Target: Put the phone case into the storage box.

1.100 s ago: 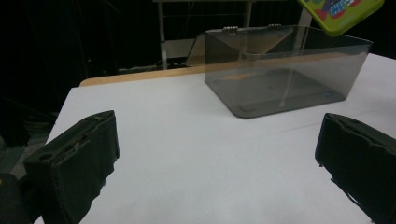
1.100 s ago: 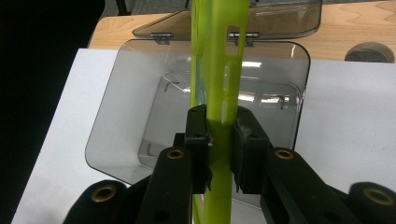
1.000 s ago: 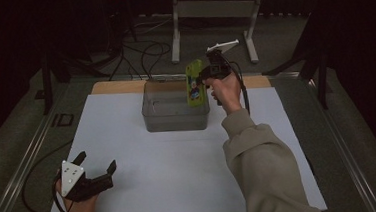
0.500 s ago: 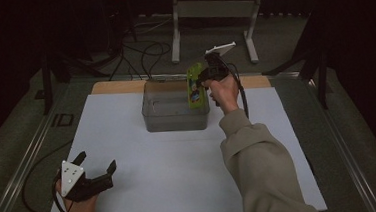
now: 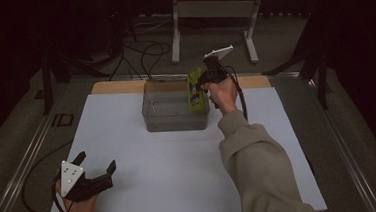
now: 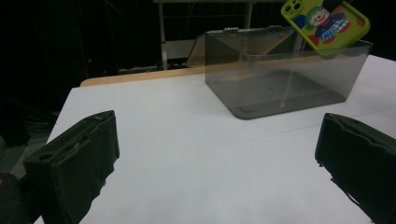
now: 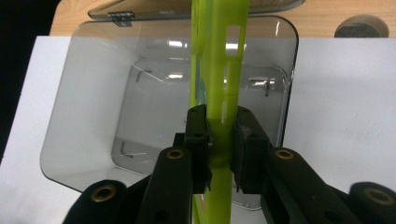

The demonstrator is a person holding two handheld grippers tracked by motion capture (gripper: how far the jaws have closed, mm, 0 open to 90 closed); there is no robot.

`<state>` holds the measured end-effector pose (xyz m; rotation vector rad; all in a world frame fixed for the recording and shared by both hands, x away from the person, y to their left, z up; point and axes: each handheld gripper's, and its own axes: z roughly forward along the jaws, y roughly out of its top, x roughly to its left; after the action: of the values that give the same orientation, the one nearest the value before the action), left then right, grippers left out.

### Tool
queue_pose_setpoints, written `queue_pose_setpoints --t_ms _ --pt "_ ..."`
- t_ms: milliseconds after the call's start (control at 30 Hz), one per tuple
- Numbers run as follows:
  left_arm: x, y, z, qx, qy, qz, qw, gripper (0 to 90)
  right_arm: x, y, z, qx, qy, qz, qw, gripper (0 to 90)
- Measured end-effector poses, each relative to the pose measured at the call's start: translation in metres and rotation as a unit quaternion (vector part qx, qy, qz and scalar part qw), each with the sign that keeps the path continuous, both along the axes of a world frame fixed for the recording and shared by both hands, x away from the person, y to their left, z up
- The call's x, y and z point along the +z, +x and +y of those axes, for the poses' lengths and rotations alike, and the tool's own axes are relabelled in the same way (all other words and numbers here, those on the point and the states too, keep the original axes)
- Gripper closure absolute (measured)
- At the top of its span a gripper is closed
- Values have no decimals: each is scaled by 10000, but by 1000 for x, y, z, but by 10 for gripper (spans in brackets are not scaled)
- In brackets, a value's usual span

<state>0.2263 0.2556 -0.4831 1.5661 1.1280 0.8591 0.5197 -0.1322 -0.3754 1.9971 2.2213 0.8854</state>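
Our right tongs (image 7: 219, 135) clamp the green phone case (image 7: 219, 70) edge-on above the clear box (image 7: 70, 140). We should lower it straight inside before releasing. Our left tongs (image 5: 96, 167) rest open on the worktop (image 5: 181, 176).

I see a lime phone case (image 7: 219, 70) of smooth, slightly glossy plastic, a clear smoky plastic box (image 5: 175, 107) with shiny walls, a matt white table sheet (image 5: 180, 161) like paper, a bare wood strip (image 5: 117, 87) behind, matt black rough pads (image 6: 79, 163) on my left gripper (image 5: 96, 165)
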Motion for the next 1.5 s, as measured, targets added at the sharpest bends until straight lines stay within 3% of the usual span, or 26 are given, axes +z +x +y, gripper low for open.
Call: queue_pose_setpoints --t_ms 667,933,1500 --pt "0 0 0 7 1 -11 10000 6 -13 2 3 -53 -69 157 9998 783" --pt "0 0 0 14 -7 -12 10000 6 -25 3 2 -144 -58 266 9995 784" --pt "0 -1 1 22 -16 -17 10000 6 -38 6 9 -156 -338 400 9985 782"
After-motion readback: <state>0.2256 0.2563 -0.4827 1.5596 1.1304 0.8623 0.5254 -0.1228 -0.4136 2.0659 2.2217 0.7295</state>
